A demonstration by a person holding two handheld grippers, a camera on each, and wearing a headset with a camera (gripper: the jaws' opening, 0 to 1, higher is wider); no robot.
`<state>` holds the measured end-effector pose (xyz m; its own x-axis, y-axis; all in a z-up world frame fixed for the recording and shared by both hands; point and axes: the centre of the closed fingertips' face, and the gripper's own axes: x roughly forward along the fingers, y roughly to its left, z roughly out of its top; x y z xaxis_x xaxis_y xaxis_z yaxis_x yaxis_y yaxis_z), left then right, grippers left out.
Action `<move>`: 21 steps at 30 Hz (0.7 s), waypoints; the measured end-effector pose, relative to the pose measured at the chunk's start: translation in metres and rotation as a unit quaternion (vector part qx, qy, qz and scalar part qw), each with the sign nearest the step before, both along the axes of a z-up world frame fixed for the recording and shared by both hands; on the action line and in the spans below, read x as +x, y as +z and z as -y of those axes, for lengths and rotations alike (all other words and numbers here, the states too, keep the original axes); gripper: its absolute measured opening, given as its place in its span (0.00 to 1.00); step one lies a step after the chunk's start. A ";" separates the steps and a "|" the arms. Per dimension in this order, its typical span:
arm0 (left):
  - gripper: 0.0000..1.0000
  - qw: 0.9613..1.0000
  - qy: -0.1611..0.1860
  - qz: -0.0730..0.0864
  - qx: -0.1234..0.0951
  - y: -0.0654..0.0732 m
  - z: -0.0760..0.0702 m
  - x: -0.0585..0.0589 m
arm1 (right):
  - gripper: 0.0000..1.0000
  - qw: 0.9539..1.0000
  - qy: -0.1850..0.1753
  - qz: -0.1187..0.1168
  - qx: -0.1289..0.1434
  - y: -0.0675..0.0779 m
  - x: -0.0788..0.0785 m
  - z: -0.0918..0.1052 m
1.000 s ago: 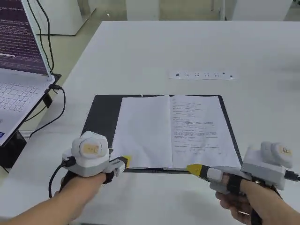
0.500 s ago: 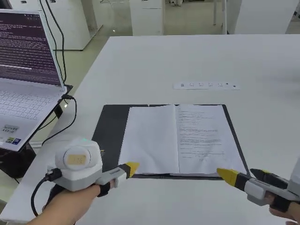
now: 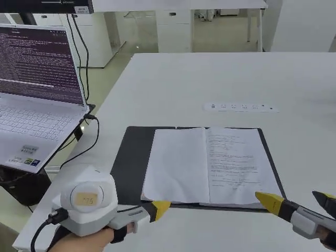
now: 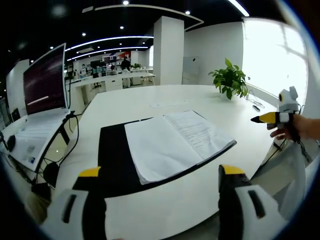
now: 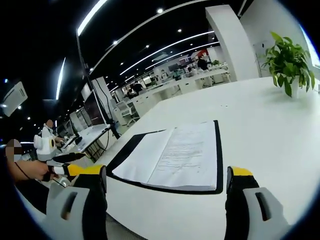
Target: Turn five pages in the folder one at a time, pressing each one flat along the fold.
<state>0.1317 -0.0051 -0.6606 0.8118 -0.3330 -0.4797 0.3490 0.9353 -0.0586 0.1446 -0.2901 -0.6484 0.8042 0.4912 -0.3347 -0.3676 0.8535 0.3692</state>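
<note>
Left gripper (image 4: 160, 171) and right gripper (image 5: 162, 171), yellow-tipped, gape before flat black folder (image 3: 131, 157).

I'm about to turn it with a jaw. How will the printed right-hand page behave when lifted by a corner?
The printed page looks like one thin sheet, so it should flop and curl when lifted. It lies flat with no raised corner, so a jaw may slip before catching. The black folder lies spread open, so it likely stays put.
</note>
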 end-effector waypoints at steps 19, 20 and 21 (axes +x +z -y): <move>0.98 0.999 -0.032 -0.002 0.003 0.002 0.033 0.006 | 0.99 1.000 0.022 -0.009 0.019 0.004 -0.010 0.006; 0.97 0.999 -0.036 -0.002 0.003 0.002 0.038 0.008 | 0.99 1.000 0.020 -0.009 0.016 0.004 -0.011 0.008; 0.97 0.999 -0.040 -0.002 0.004 0.002 0.043 0.010 | 0.99 1.000 0.019 -0.009 0.016 0.004 -0.012 0.010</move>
